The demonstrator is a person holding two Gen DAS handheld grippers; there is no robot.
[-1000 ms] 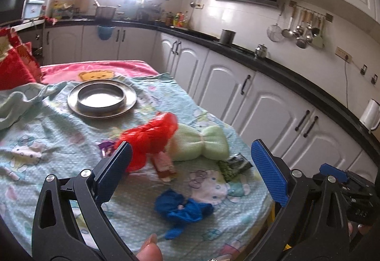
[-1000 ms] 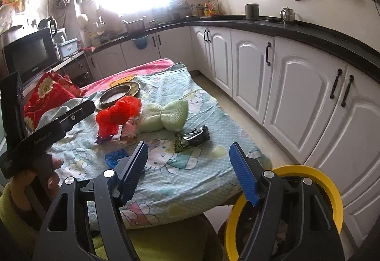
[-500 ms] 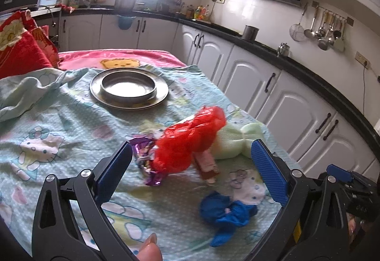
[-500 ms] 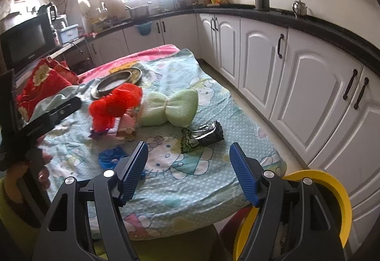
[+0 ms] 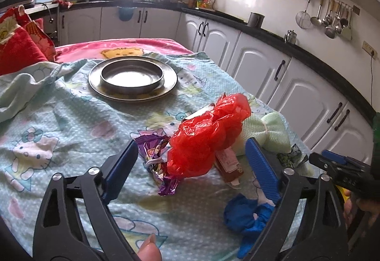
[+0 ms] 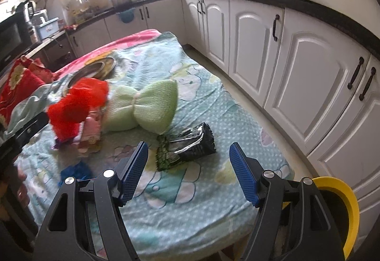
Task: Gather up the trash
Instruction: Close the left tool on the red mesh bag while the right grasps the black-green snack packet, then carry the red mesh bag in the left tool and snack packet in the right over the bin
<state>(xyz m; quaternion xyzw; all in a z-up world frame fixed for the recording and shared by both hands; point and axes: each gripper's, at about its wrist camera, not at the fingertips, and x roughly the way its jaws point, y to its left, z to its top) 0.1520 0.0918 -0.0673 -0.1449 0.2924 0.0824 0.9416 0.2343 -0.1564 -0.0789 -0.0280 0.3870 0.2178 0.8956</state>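
Note:
A crumpled red plastic bag [image 5: 209, 137] lies on the cloth-covered table, with a purple foil wrapper [image 5: 156, 158] to its left and a pink carton [image 5: 229, 164] at its right. My left gripper [image 5: 191, 169] is open, its pads on either side of the red bag, empty. A blue crumpled piece [image 5: 247, 218] lies near its right finger. A black and green snack wrapper [image 6: 187, 145] lies just ahead of my right gripper [image 6: 188, 176], which is open and empty. The red bag [image 6: 77, 104] also shows in the right wrist view.
A pale green bow-shaped cloth [image 6: 147, 106] lies between the red bag and the snack wrapper. A metal plate with a bowl [image 5: 131, 77] stands farther back. A yellow-rimmed bin [image 6: 342, 211] stands at the table's near right corner. White cabinets [image 6: 308, 66] line the right.
Both grippers have moved forward. The left one has closed in on the red bag, the right one on the black and green wrapper. Nothing has been taken hold of.

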